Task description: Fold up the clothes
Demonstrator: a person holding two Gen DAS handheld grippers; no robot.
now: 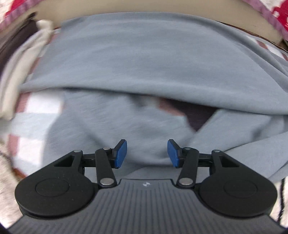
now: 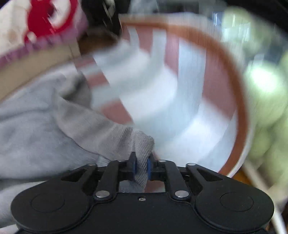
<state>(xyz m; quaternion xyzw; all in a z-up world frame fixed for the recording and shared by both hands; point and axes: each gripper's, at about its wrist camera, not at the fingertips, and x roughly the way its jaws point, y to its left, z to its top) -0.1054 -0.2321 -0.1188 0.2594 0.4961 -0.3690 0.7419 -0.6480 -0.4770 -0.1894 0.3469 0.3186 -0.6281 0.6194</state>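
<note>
A grey-blue sweatshirt (image 1: pixel 136 59) lies spread over a checked cloth, with a fold running across the middle of the left wrist view. My left gripper (image 1: pixel 147 153) is open and empty just above the garment's near part. In the right wrist view my right gripper (image 2: pixel 141 168) is shut on the ribbed cuff (image 2: pixel 142 144) of the same grey sweatshirt (image 2: pixel 36 126), whose sleeve trails off to the left. The right view is motion-blurred.
A pink-and-white checked cloth (image 2: pixel 180 81) covers a round table with a brown rim (image 2: pixel 239 108). A pile of light and dark clothes (image 1: pixel 21 63) sits at the left. A red-and-white patterned fabric (image 1: pixel 277 16) lies beyond the table. Green blurred shapes (image 2: pixel 266 90) are at the right.
</note>
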